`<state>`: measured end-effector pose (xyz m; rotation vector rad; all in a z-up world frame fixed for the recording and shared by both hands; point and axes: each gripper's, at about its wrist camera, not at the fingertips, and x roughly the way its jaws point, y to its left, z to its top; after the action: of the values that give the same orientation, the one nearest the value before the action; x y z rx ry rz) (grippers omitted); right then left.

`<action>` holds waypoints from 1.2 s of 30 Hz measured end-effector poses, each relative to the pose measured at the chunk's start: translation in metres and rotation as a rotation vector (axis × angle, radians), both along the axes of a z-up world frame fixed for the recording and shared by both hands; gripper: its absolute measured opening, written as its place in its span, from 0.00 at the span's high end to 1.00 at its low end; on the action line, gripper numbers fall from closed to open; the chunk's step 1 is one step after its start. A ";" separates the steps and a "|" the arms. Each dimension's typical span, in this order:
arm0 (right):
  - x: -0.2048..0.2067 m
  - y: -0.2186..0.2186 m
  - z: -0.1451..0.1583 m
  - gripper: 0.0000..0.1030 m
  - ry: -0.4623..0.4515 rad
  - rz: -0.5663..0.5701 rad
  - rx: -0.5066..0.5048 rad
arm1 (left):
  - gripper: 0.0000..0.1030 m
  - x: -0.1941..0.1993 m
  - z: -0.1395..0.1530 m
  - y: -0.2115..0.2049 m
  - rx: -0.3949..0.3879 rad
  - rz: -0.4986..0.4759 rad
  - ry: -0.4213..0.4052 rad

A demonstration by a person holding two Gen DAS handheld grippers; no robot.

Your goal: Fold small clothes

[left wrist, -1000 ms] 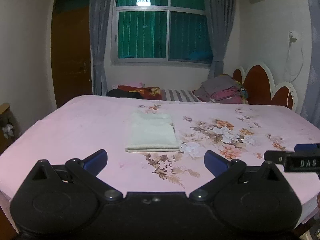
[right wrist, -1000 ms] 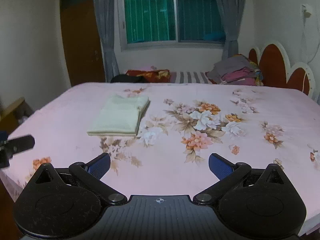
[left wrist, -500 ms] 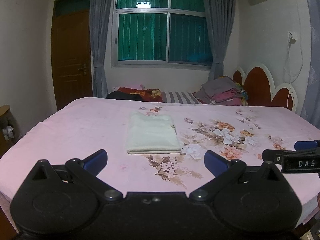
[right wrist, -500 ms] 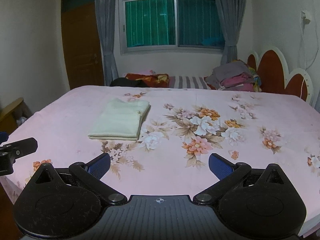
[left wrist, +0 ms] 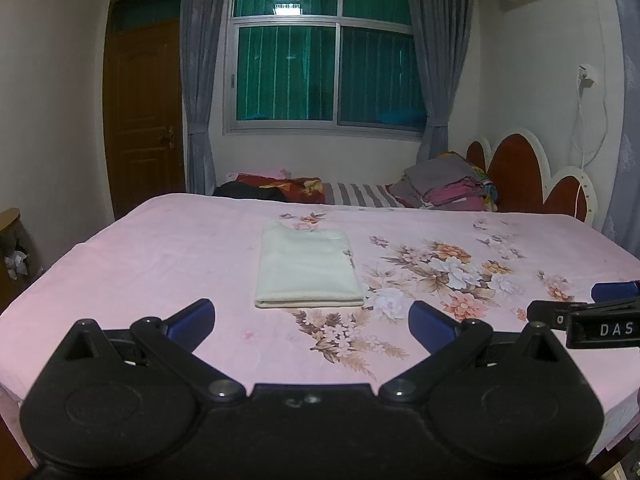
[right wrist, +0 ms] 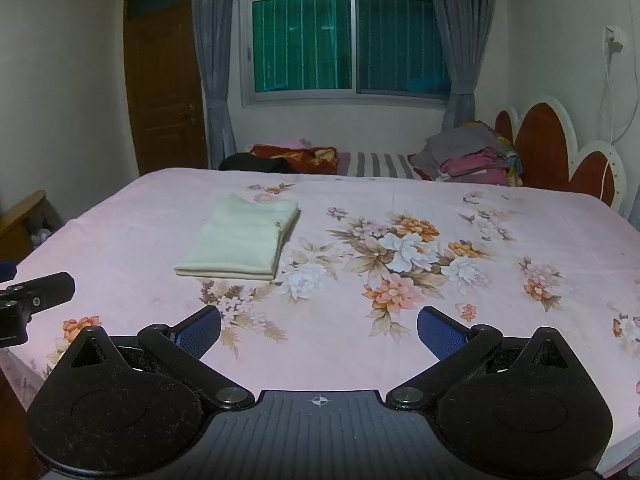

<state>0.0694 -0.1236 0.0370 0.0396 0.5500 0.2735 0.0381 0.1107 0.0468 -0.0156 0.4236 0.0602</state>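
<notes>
Folded cream garment point(left wrist: 308, 266) lies finished mid-bed point(left wrist: 160, 248); left gripper point(left wrist: 312, 316) and right gripper point(right wrist: 318, 322) hang wide open, empty, near bed's front edge. Best leave it untouched.

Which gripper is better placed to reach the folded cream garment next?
Probably left: the folded cream garment lies straight ahead of the open left gripper, but left of centre for the open right gripper.

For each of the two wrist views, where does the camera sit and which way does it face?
Left wrist: behind the open left gripper, facing across the pink bed toward the window; right gripper at its right edge.
Right wrist: behind the open right gripper, same heading; left gripper at its left edge.
Shared: the folded cream garment, lying untouched ahead.
</notes>
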 end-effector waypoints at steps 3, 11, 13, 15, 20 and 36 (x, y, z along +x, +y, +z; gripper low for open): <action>0.000 -0.001 0.000 0.00 0.002 -0.002 0.003 | 0.00 0.001 0.000 0.000 0.007 -0.007 0.001; -0.002 -0.004 0.000 0.00 0.001 -0.002 0.010 | 0.00 0.004 -0.001 -0.001 0.018 -0.014 0.006; -0.002 -0.004 0.000 0.00 0.001 -0.002 0.006 | 0.00 0.004 -0.001 -0.001 0.018 -0.015 0.004; -0.001 -0.005 0.000 0.00 0.000 -0.001 0.008 | 0.00 0.005 -0.001 0.000 0.017 -0.015 0.002; -0.002 -0.005 0.000 0.00 -0.001 -0.002 0.007 | 0.00 0.005 -0.002 0.000 0.019 -0.016 0.004; -0.003 -0.002 0.002 0.00 -0.003 -0.005 0.007 | 0.00 0.006 -0.003 -0.001 0.018 -0.017 -0.002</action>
<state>0.0668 -0.1251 0.0395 0.0468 0.5460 0.2708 0.0446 0.1093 0.0435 0.0054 0.4216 0.0467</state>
